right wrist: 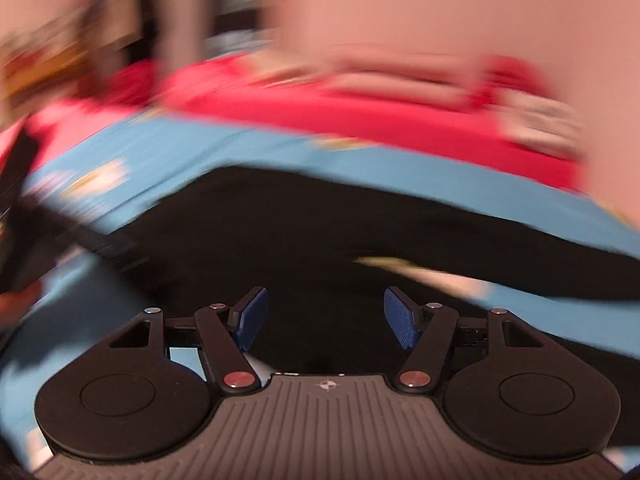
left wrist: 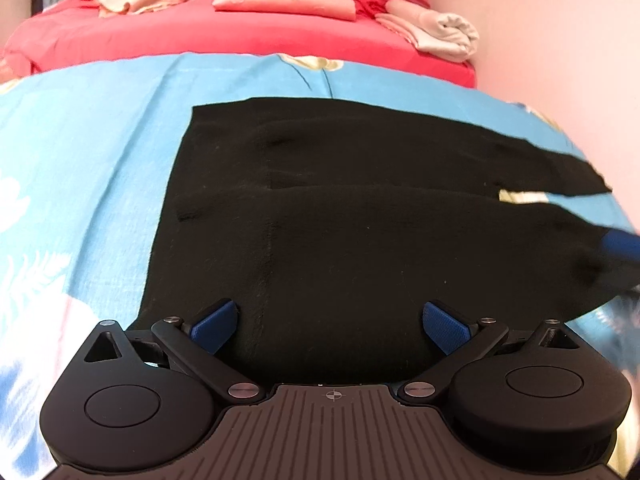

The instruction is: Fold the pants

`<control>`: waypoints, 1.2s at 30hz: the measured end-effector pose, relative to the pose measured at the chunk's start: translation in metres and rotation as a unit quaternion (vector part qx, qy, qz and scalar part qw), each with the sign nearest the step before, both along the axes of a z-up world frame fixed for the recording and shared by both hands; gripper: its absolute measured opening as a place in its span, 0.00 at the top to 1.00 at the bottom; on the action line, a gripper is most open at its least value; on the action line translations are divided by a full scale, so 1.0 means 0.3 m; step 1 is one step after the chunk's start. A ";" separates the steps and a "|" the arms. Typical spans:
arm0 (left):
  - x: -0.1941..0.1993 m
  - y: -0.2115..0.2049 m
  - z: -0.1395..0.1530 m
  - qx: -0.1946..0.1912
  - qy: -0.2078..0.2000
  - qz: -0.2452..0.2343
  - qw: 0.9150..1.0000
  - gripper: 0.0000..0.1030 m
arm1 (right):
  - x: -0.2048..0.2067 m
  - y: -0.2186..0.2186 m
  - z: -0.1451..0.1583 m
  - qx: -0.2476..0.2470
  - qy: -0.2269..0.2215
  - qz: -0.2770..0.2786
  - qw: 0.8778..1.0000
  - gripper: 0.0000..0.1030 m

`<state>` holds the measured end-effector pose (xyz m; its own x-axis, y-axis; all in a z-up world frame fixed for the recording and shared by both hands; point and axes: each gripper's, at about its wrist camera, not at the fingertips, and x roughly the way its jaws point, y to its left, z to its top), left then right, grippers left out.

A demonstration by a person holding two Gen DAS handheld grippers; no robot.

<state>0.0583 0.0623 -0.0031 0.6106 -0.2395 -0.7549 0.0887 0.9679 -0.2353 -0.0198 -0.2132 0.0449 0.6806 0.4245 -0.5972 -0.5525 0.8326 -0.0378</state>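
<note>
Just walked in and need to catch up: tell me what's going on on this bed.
A person with a handheld gripper in each hand is folding black pants spread flat on a blue floral sheet. Both legs run off to the right with a small gap between them. The left gripper hovers over the near edge, jaws open and empty. The right gripper is also open with nothing between its jaws; its view is blurred.

soft, even indoor light with a pinkish cast, no hard shadows. left wrist view sharp; right wrist view heavily motion-blurred (background perhaps shelving). fisheye bends edges, corners dark.
</note>
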 end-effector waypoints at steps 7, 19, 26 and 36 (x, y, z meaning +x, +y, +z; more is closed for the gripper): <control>-0.055 0.087 0.039 -0.026 -0.007 0.031 0.999 0.00 | 0.073 0.306 -0.054 -0.028 0.047 0.080 0.995 0.43; -0.072 0.137 0.046 -0.024 -0.011 0.039 0.999 0.00 | 0.064 0.269 -0.116 0.013 0.172 0.153 0.973 0.98; -0.054 0.135 0.049 -0.026 -0.009 0.042 0.999 0.00 | 0.110 0.239 -0.053 0.037 0.089 0.089 0.991 0.39; -0.056 0.141 0.046 -0.024 -0.005 0.046 0.999 0.00 | 0.187 0.299 -0.155 -0.005 0.087 0.056 0.995 0.90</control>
